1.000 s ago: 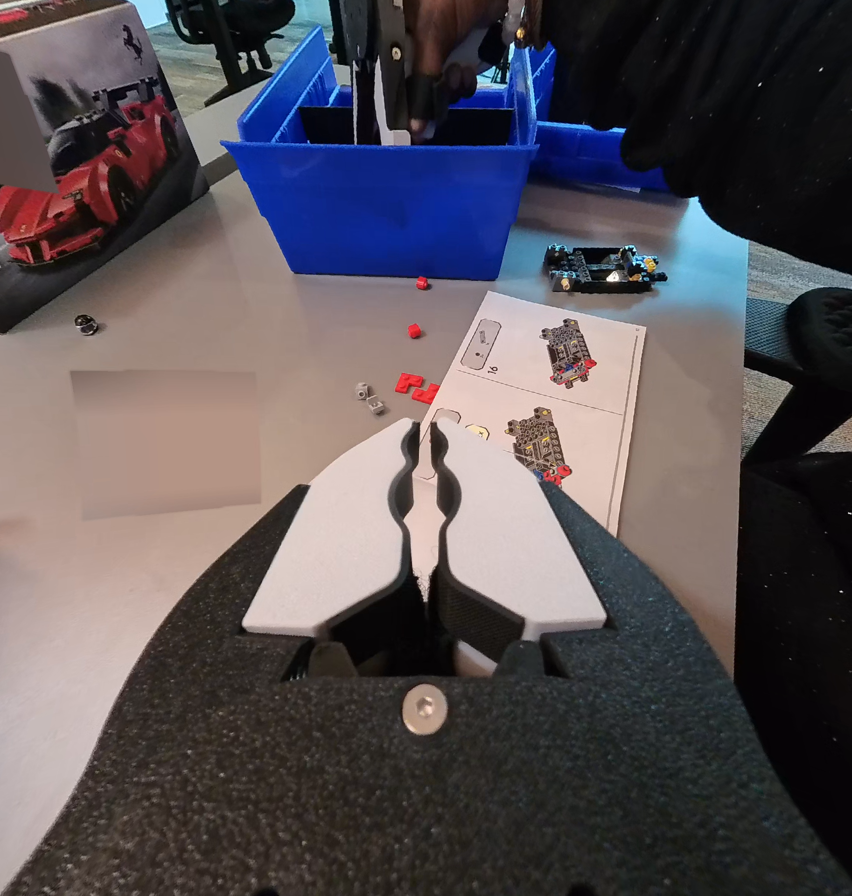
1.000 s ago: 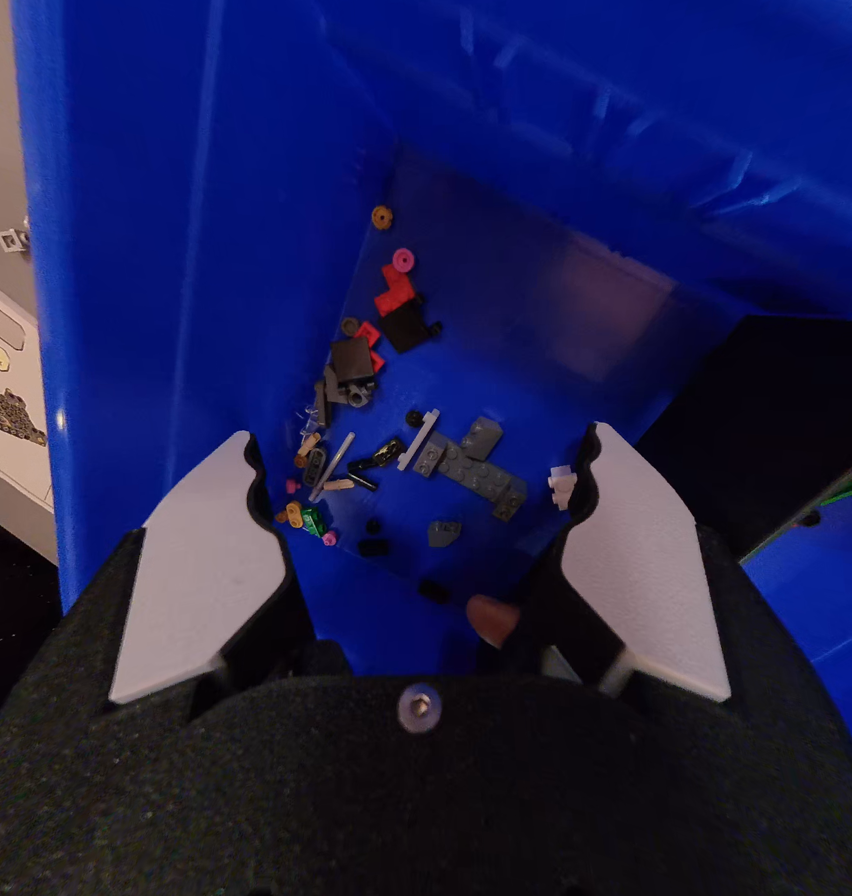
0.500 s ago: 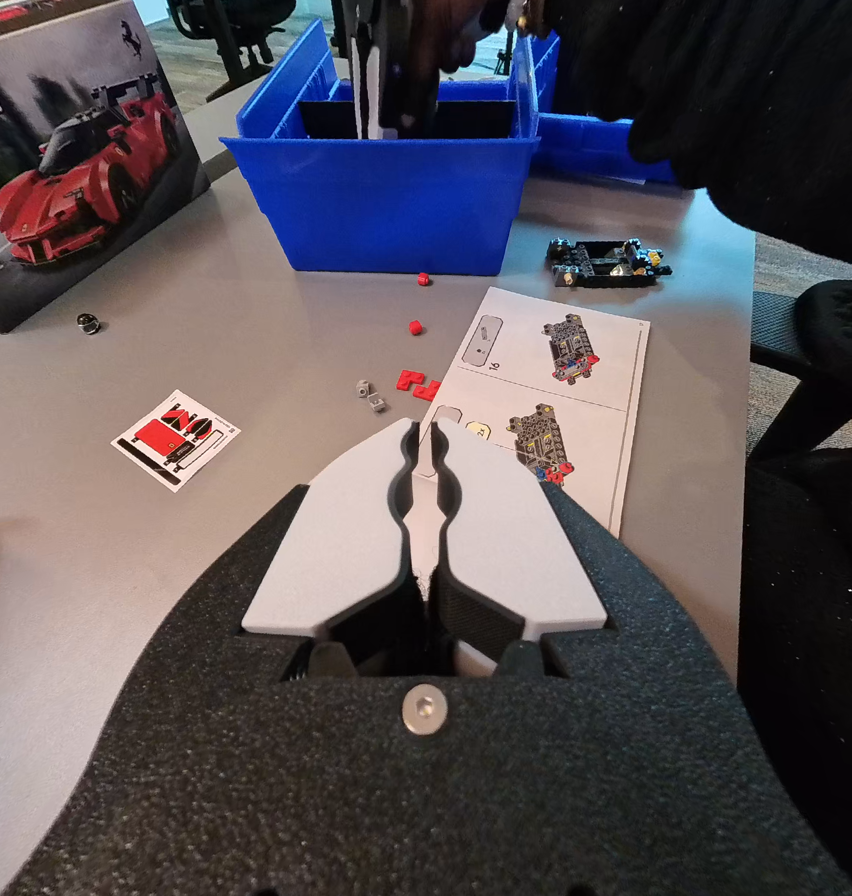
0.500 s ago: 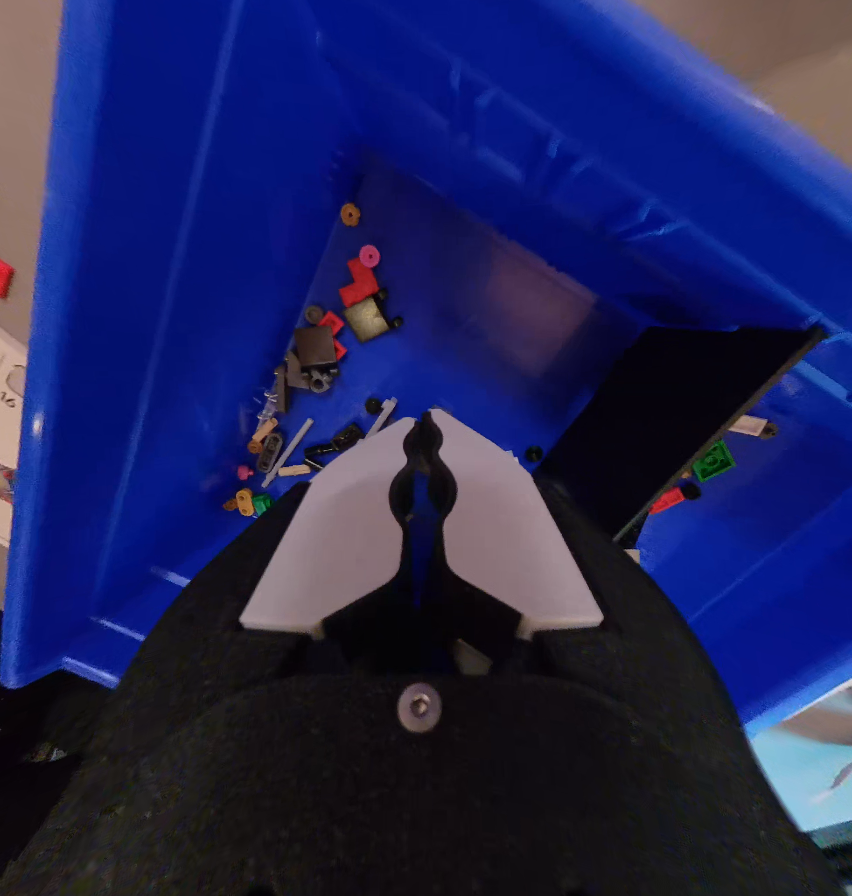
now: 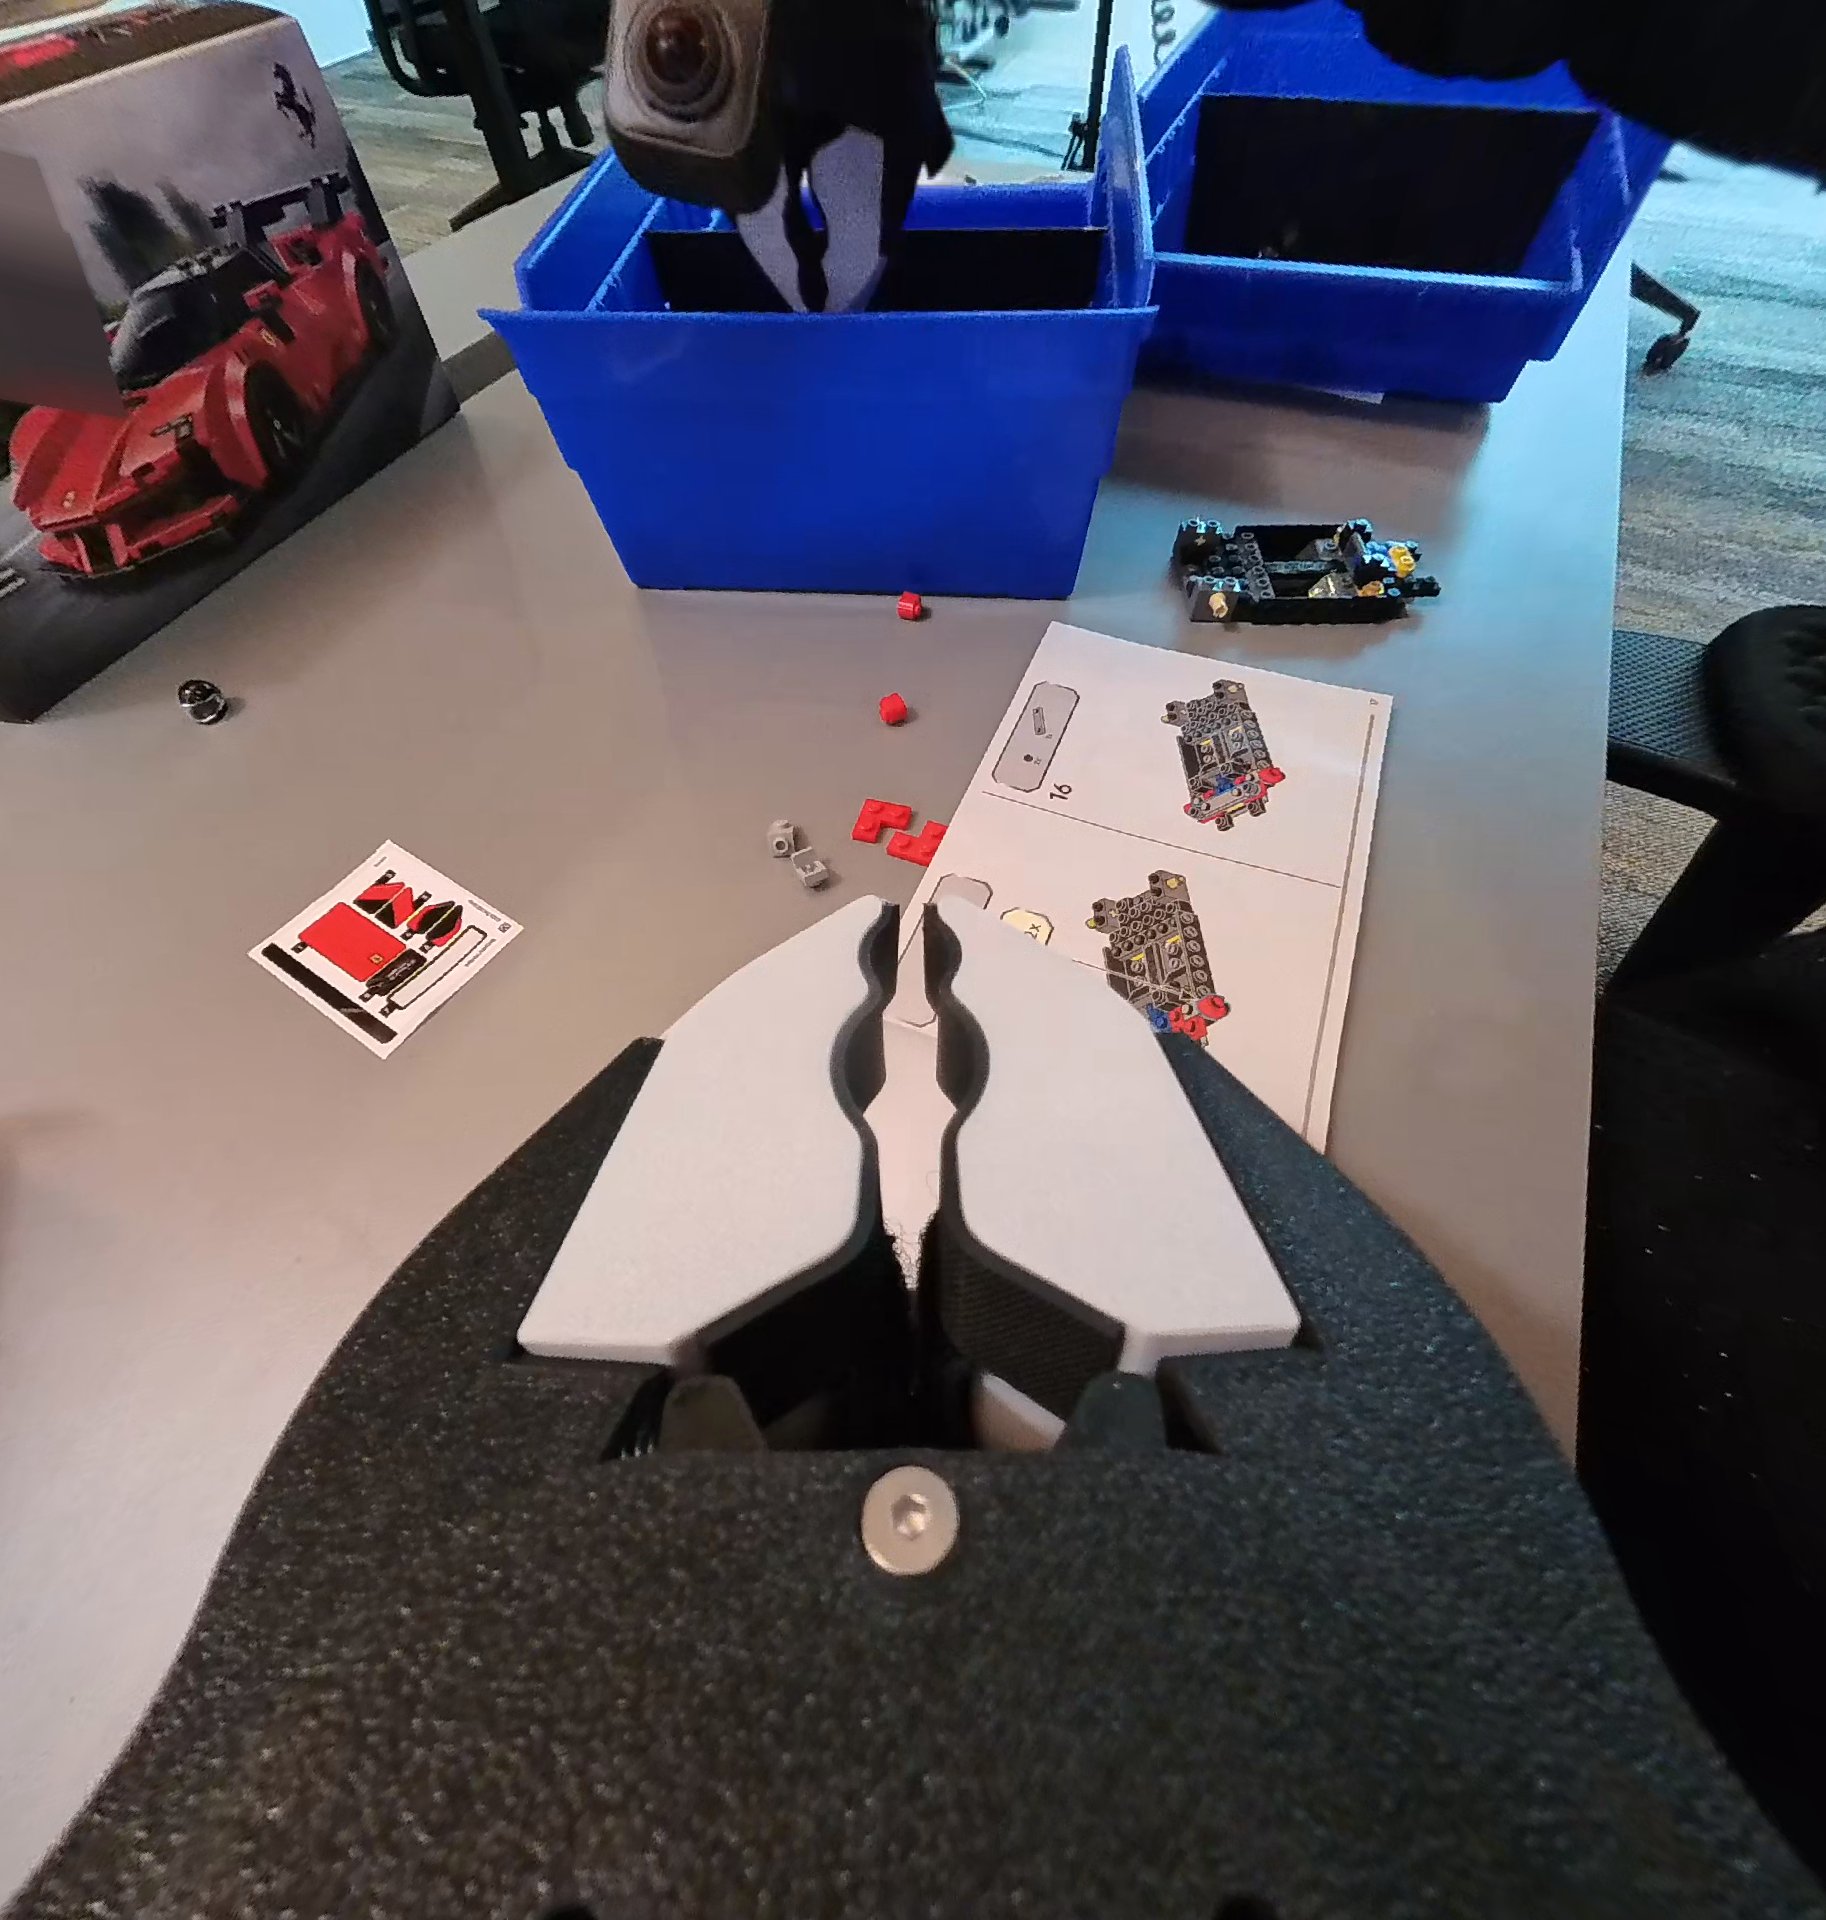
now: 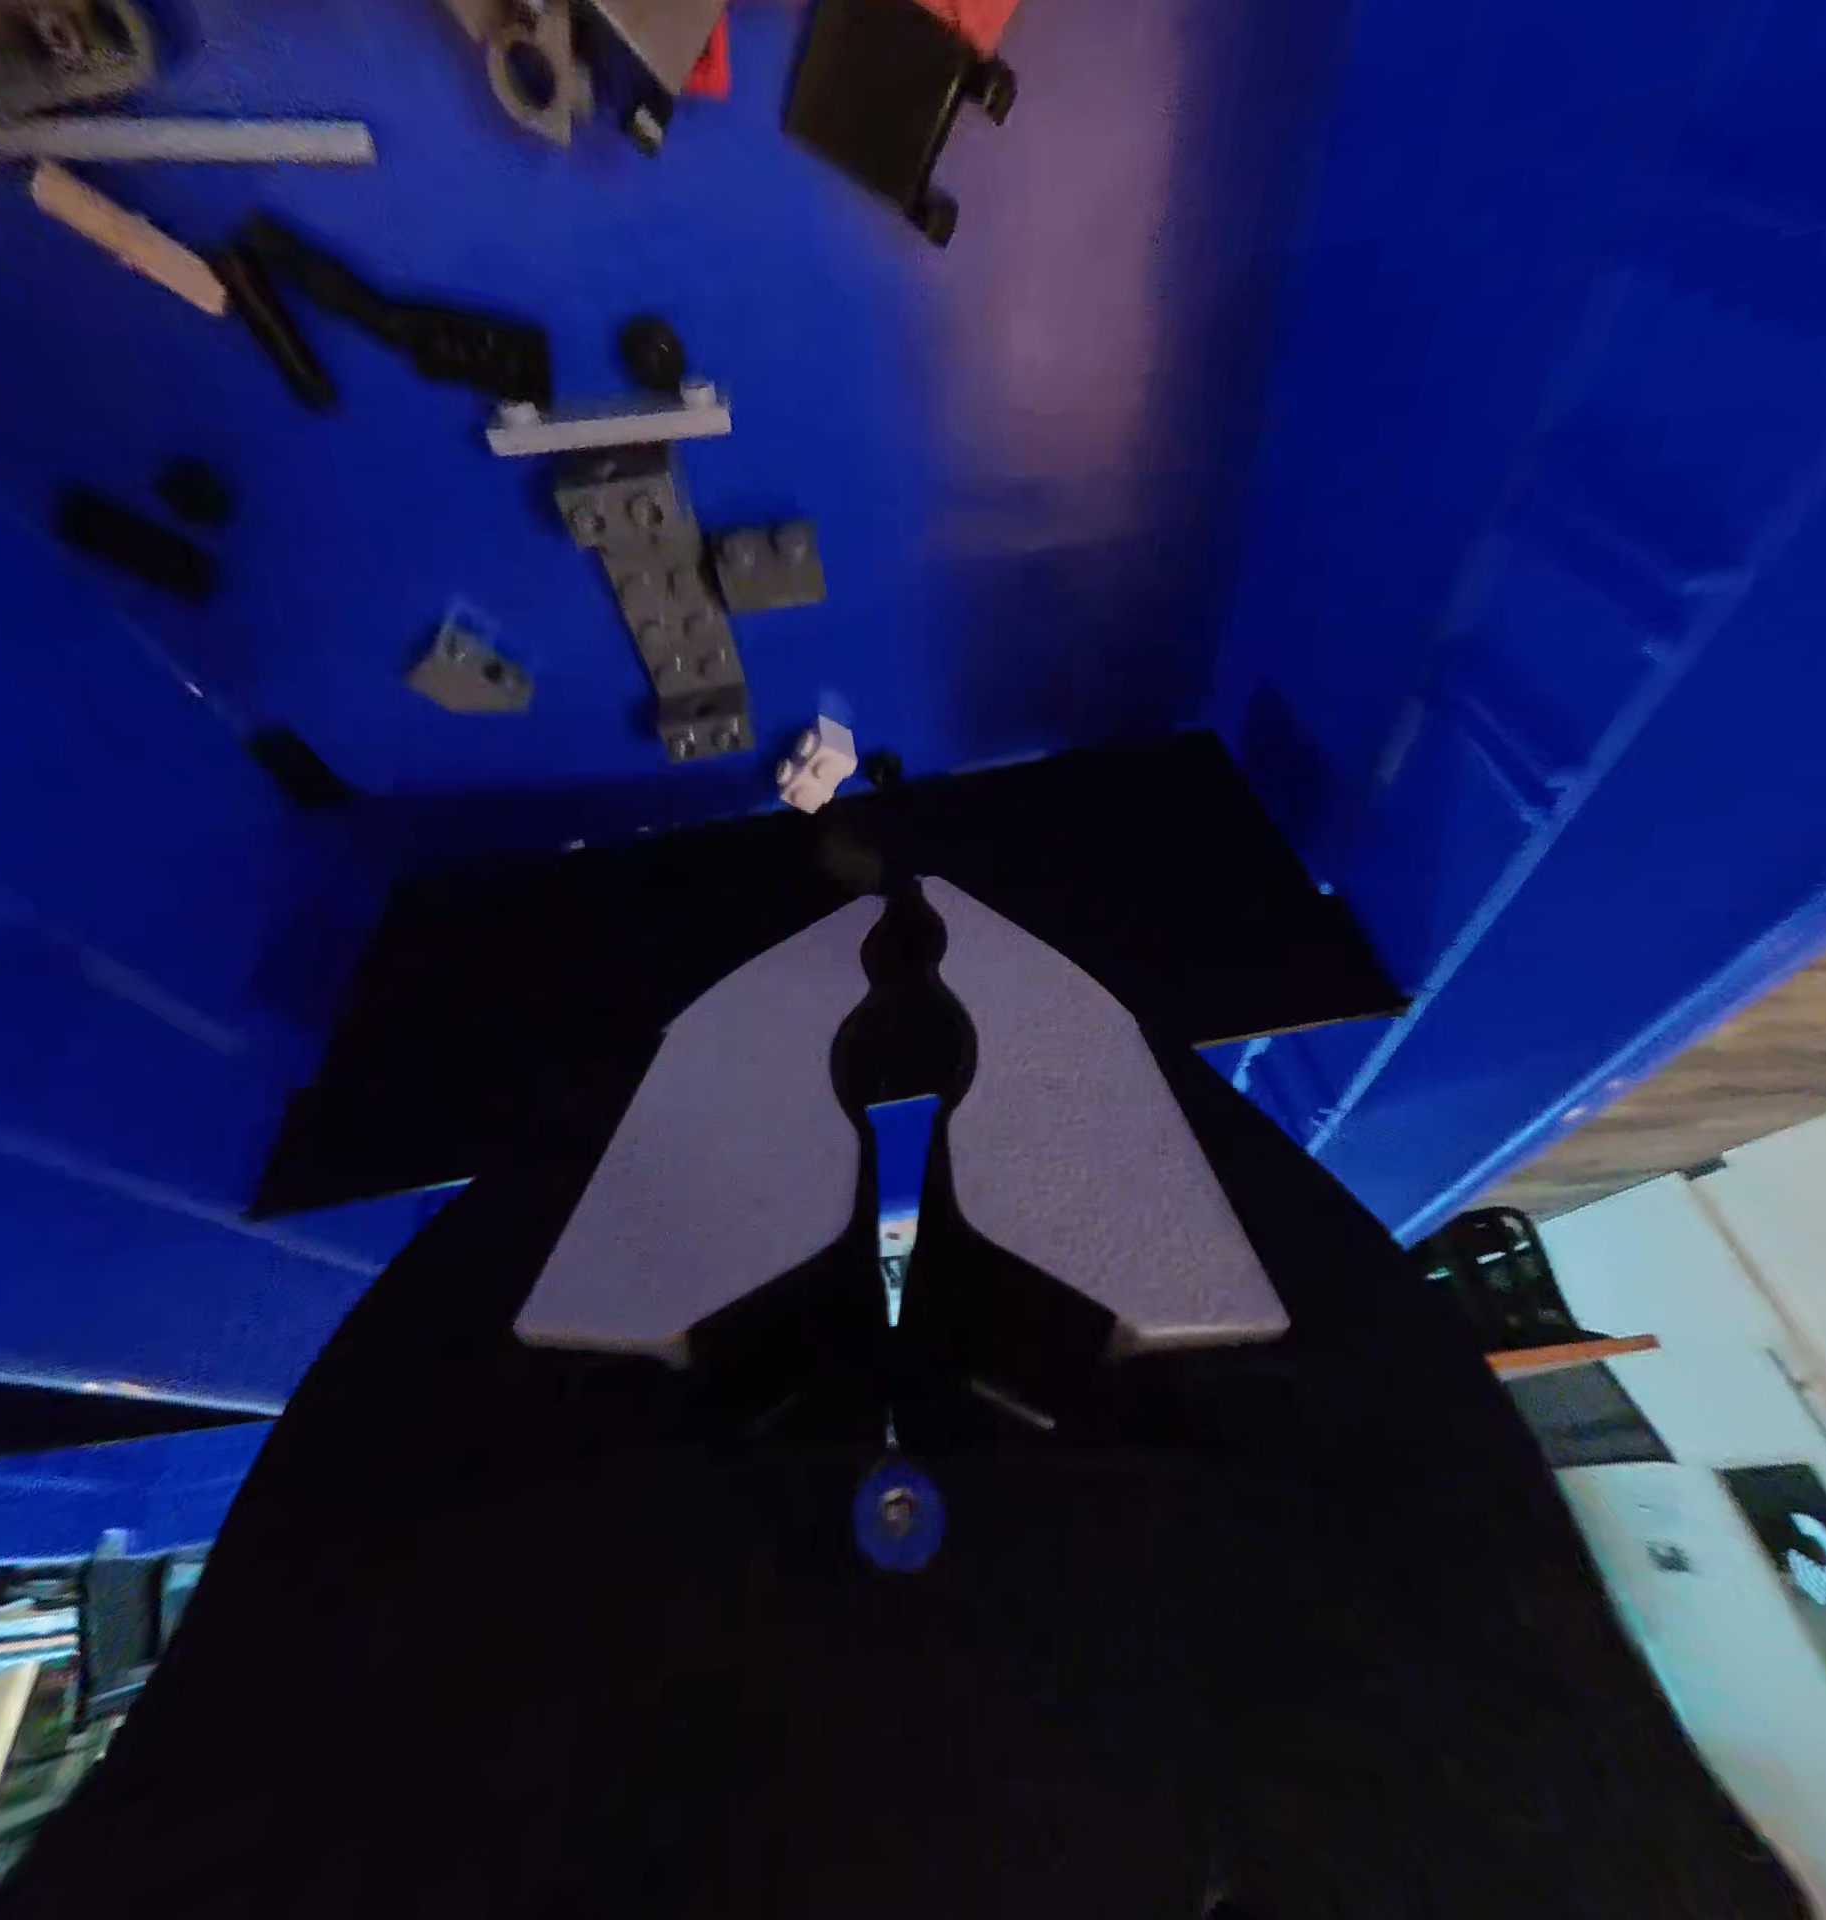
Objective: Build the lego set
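My left gripper [image 5: 909, 914] is shut and empty, held low over the near edge of the instruction sheet [image 5: 1304, 831]. The black car chassis [image 5: 1293, 571] lies beyond the sheet. Two red angle plates [image 5: 898, 826], two small grey pieces [image 5: 800, 852] and two red studs [image 5: 893, 709] lie loose on the table. My right gripper [image 6: 904, 883] is shut inside the blue bin [image 6: 1511, 416], its tips by the black divider [image 6: 680, 987]; a dark blur at the tips is unclear. Grey plates [image 6: 680, 613] and a small white piece [image 6: 815, 769] lie on the bin floor. It also shows in the left wrist view [image 5: 821, 249], pointing down into the bin [image 5: 836, 447].
The set's box [image 5: 161, 364] stands at the far left with a small wheel [image 5: 200, 699] before it. A sticker sheet [image 5: 384, 945] lies to the left. A second blue bin [image 5: 1387, 260] stands at the back right. A black chair [image 5: 1771, 727] is beyond the table's right edge. The grippers' ends are close to 35 cm from one another. The small white piece [image 6: 815, 769] lies some 4 cm from my right tips, 35 cm from my left tips.
My right gripper went from wide open to shut, then turned and dropped deeper into the bin, close to the divider. My left gripper has stayed in place.
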`<state>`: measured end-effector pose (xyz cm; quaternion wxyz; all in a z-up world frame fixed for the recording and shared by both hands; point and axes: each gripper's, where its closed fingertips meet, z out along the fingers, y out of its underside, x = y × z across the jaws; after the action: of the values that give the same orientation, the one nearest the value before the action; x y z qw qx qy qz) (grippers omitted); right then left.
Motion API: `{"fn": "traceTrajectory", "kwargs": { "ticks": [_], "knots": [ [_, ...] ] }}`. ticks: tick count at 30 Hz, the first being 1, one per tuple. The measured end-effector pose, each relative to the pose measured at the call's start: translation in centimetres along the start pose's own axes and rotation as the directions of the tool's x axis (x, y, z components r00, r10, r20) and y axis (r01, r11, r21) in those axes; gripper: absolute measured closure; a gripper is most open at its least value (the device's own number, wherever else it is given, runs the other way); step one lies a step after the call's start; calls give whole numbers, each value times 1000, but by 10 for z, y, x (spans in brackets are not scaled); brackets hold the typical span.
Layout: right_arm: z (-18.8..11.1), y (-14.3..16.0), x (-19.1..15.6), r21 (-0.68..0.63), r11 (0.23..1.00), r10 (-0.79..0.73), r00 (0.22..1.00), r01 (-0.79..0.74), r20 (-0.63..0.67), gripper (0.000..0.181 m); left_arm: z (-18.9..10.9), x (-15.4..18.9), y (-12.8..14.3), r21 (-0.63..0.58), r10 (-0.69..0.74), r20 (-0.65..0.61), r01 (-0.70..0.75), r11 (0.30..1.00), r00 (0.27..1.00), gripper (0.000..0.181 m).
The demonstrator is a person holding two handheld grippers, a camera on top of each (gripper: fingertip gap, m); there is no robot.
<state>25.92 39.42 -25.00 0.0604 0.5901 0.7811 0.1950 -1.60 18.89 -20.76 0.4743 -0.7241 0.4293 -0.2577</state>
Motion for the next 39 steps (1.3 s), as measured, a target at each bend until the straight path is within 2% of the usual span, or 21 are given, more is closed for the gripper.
{"fn": "traceTrajectory", "kwargs": {
  "ticks": [3, 8, 9, 10, 11, 14, 21, 23, 24, 25, 26, 34, 39],
  "knots": [
    [-3, -9, -1, 32, 999, -33, 999, 32, 19, 181, -1, -1, 0, 1, -1, 2, 1, 1000, 1000, 177],
    [3, -10, -3, -4, 999, -52, 998, 52, 30, 177, -4, -3, 0, 7, -2, 7, 2, 1000, 1000, 177],
    [5, -12, -2, 2, 999, -44, 999, 44, 17, 137, -4, -3, -1, 6, -2, 8, 2, 1000, 1000, 177],
    [8, -13, 0, -10, 1000, -28, 1000, 28, 1, 108, -4, -3, -1, 6, -3, 8, 2, 1000, 1000, 177],
    [10, -11, -1, -28, 1000, -14, 1000, 15, 10, 94, -4, -3, -1, 6, -3, 8, 3, 1000, 1000, 177],
    [14, -10, -4, -47, 999, -12, 1000, 13, 21, 77, -4, -3, 0, 4, -3, 8, 3, 1000, 1000, 176],
    [14, -9, -4, -38, 999, -16, 1000, 16, 9, 81, -2, -1, 0, 1, -1, 6, 1, 1000, 1000, 176],
    [14, -9, -5, -41, 999, -32, 999, 33, 13, 89, -2, -1, 1, 1, -2, 6, 2, 1000, 1000, 176],
    [13, -7, -5, -49, 996, -69, 998, 70, 7, 126, -2, -1, 1, 0, -2, 5, 2, 1000, 1000, 176],
    [12, -7, -4, -55, 990, -128, 992, 127, -11, 181, -2, -1, 1, -1, -2, 4, 2, 1000, 1000, 176],
    [11, -8, -5, -48, 985, -166, 986, 165, -18, 181, -2, -1, 1, 0, -3, 3, 3, 1000, 1000, 176],
    [14, -10, -5, -39, 987, -153, 988, 153, 10, 181, -1, -2, 2, -2, -3, 3, 3, 1000, 1000, 176],
    [19, -21, -7, 14, 989, -149, 988, 149, 27, 181, -2, -2, 2, -2, -5, 3, 5, 1000, 1000, 176]
  ]
}}
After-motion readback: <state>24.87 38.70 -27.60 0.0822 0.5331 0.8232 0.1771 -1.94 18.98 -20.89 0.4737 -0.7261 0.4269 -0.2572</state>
